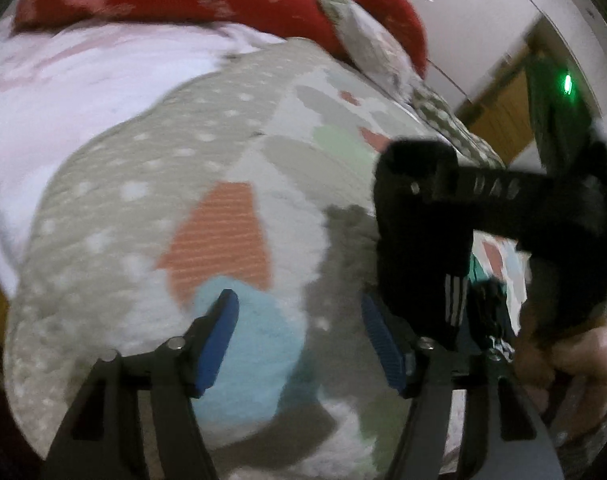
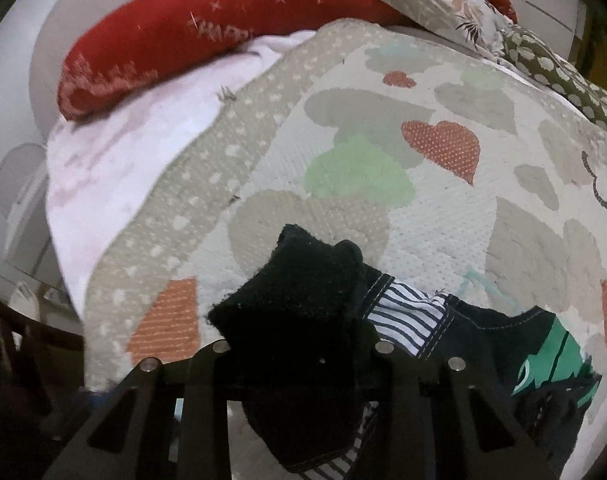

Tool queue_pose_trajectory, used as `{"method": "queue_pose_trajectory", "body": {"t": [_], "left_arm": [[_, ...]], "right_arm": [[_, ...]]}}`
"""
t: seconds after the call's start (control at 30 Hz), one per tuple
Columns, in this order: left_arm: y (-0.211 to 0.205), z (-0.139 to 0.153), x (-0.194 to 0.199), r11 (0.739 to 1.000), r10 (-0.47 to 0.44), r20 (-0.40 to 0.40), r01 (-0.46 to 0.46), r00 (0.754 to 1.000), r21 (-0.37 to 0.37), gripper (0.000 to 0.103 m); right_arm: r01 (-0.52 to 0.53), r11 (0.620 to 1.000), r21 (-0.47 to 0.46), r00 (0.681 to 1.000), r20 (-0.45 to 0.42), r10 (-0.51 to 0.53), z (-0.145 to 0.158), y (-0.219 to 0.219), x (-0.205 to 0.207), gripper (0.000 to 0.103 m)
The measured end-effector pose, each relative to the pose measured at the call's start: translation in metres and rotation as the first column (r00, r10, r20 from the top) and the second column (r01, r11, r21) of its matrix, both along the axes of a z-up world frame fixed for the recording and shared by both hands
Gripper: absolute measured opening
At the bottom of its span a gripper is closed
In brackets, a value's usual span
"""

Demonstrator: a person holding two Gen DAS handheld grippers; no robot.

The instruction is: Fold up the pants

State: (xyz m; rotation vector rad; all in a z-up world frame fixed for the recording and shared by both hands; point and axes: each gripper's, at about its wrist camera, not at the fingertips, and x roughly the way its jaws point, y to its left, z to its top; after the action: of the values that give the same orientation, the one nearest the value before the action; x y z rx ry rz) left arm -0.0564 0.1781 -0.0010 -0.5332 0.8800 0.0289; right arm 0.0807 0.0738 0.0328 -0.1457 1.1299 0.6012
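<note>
The dark pants (image 2: 303, 320) lie bunched at the near edge of the bed, on the heart-patterned quilt (image 2: 383, 136), striped lining and a green print showing. The right claw (image 2: 299, 352) is clamped on a thick black fold of them. The left claw (image 1: 299, 340) hangs wide and empty over the quilt. By my reading folding has barely begun: the pants need spreading flat first.

Two close wrist views angled down across one shared heart-patterned quilt (image 1: 223, 240) toward red pillows (image 2: 207, 28)
</note>
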Motion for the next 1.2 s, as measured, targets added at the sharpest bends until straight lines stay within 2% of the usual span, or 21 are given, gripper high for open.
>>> {"method": "queue_pose_trajectory", "body": {"t": [0.1,0.13,0.17,0.2,0.23,0.27,0.5,0.63,0.77,0.87,1.03,1.13,1.2], "left_arm": [[-0.025,0.001,0.013,0.996,-0.064,0.02,0.063,0.998,0.061,0.069],[-0.032,0.002,0.017,0.994,-0.085,0.02,0.083,0.996,0.076,0.064],[-0.04,0.003,0.022,0.991,-0.109,0.02,0.107,0.994,0.084,0.042],[-0.048,0.005,0.028,0.987,-0.141,0.01,0.14,0.99,0.08,0.028],[-0.054,0.006,0.032,0.983,-0.166,-0.003,0.165,0.986,0.074,0.006],[-0.06,0.008,0.035,0.981,-0.182,-0.009,0.182,0.983,0.07,0.002],[-0.095,0.04,0.034,0.965,-0.238,0.033,0.233,0.971,0.121,0.002],[-0.123,0.049,0.04,0.951,-0.283,0.026,0.277,0.959,0.139,0.002],[-0.157,0.055,0.048,0.927,-0.342,0.02,0.333,0.94,0.173,0.002],[-0.189,0.054,0.054,0.9,-0.394,0.005,0.384,0.919,0.208,0.002],[-0.223,0.044,0.057,0.867,-0.439,-0.048,0.438,0.897,0.239,0.002],[-0.223,0.049,0.051,0.861,-0.457,-0.057,0.457,0.888,0.224,0.003],[-0.218,0.059,0.044,0.855,-0.47,-0.047,0.468,0.881,0.222,0.008]], "right_arm": [[0.005,0.999,0.053,1.0,-0.009,-0.005,0.01,-0.01,-0.002,0.034],[0.011,0.997,0.076,1.0,-0.013,-0.01,0.014,-0.016,-0.002,0.034],[0.016,0.996,0.092,1.0,-0.016,-0.015,0.017,-0.021,-0.004,0.034],[0.021,0.994,0.106,1.0,-0.019,-0.019,0.02,-0.026,-0.006,0.034],[0.031,0.991,0.13,0.999,-0.024,-0.028,0.024,-0.034,-0.007,0.034],[0.04,0.988,0.146,0.999,-0.026,-0.036,0.027,-0.041,-0.009,0.034],[0.109,0.953,0.282,0.994,-0.033,-0.104,0.042,-0.102,-0.013,0.033],[0.184,0.912,0.365,0.983,-0.068,-0.171,0.041,-0.15,-0.013,0.033],[0.254,0.871,0.422,0.967,-0.101,-0.233,0.034,-0.194,-0.015,0.033],[0.306,0.834,0.46,0.952,-0.123,-0.281,0.026,-0.228,-0.018,0.033],[0.387,0.793,0.471,0.921,-0.144,-0.363,0.009,-0.273,-0.02,0.033],[0.418,0.793,0.442,0.906,-0.147,-0.396,-0.004,-0.29,-0.019,0.04],[0.478,0.78,0.404,0.876,-0.155,-0.457,-0.013,-0.303,-0.02,0.063]]}}
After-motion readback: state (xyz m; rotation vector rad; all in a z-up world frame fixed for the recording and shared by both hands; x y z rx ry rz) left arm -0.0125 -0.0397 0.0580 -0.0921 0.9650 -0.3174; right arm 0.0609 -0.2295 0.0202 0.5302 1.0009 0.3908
